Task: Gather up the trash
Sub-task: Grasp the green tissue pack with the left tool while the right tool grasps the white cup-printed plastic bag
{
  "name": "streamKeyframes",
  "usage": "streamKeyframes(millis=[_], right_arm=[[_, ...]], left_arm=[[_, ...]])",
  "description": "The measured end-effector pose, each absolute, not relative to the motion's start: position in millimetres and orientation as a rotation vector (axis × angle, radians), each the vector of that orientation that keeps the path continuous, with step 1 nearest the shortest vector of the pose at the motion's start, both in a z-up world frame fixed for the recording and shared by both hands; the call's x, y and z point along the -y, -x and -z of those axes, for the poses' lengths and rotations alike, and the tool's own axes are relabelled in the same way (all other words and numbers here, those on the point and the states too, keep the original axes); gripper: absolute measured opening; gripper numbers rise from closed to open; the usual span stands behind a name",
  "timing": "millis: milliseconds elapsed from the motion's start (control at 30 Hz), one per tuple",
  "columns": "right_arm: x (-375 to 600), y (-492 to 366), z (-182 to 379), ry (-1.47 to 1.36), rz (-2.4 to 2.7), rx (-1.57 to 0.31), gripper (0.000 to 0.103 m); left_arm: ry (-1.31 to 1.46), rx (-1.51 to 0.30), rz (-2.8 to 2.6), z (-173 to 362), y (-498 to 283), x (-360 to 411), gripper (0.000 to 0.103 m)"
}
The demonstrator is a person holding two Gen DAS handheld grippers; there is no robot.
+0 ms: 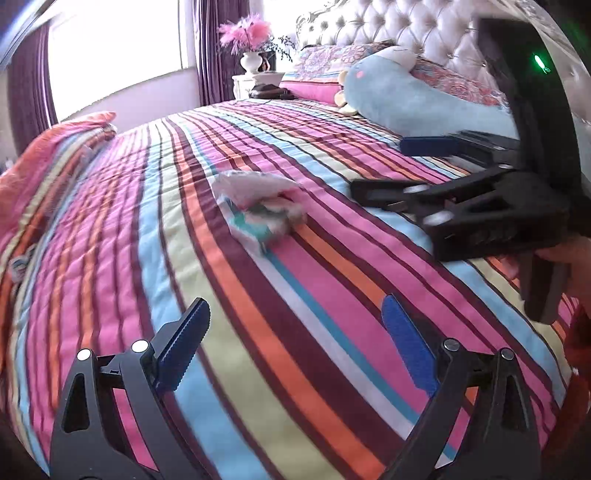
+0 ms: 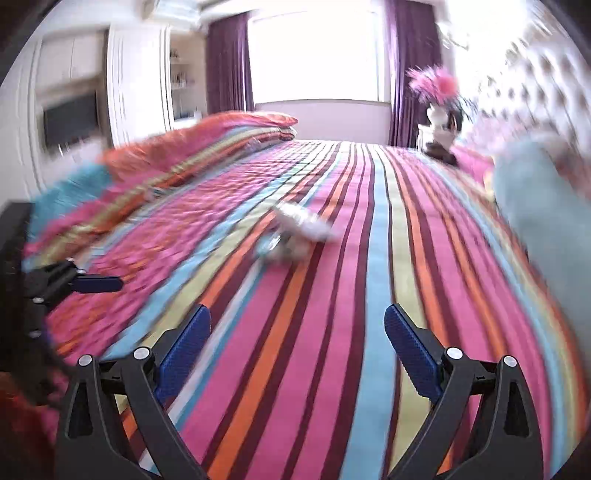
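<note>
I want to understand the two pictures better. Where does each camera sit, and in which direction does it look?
Left wrist: on the left tool, open, low over the striped bed, facing the headboard; the right tool and a hand show at right.
Right wrist: on the right tool, open, facing the window; the left tool shows at left.
Shared: the crumpled trash, the bed, the pink flowers.

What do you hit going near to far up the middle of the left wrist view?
Left gripper, open → striped bedspread → crumpled wrapper → pink pillow → nightstand → white vase with pink feathers.
</note>
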State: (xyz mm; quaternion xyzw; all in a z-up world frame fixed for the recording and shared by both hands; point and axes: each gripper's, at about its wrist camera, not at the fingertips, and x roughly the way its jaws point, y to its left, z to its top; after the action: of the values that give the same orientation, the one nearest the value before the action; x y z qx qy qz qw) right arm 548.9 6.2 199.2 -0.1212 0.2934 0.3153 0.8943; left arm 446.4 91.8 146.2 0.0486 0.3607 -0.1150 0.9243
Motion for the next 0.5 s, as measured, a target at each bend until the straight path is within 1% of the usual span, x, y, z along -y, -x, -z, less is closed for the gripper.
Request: streamKeyframes(millis=[67, 100, 233, 367, 400, 467, 500], right_arm=[[-26.9, -575.0, -195.7, 0.289, -0.681, -0.622, 0.091], [-52.4, -596.7, -185.9, 0.367, -0.683, -0.631, 0.091], [-87.1, -635.8, -167.9, 0.475, -0.66, -0.661, 0.091], [-111.6, -661.2, -158.6, 0.47, -0.619, -0.694, 0.09], [-108.9, -672.4, -156.0, 0.425, -0.627, -0.732, 0.09], [-99.3, -687.7, -148.8, 0.354, -0.644, -0.78, 0.088], [-92.2, -693.9, -147.9, 0.317, -0.637, -0.795, 0.077]], left_arm=[[-0.113, -0.757, 0.265, -139.1, -477.1, -96.4, 0.091], [-0.117, -0.764, 0.274, -135.8, -485.4, -95.9, 0.091], [-0.181, -0.793, 0.296, -120.8, -519.0, -95.5, 0.091], [-0.21, -0.818, 0.293, -114.2, -558.9, -93.3, 0.091], [-0.215, -0.825, 0.291, -113.1, -563.8, -93.4, 0.091], [-0.229, -0.846, 0.299, -108.9, -580.5, -86.4, 0.091], [-0.241, -0.857, 0.296, -105.9, -587.3, -82.8, 0.091]])
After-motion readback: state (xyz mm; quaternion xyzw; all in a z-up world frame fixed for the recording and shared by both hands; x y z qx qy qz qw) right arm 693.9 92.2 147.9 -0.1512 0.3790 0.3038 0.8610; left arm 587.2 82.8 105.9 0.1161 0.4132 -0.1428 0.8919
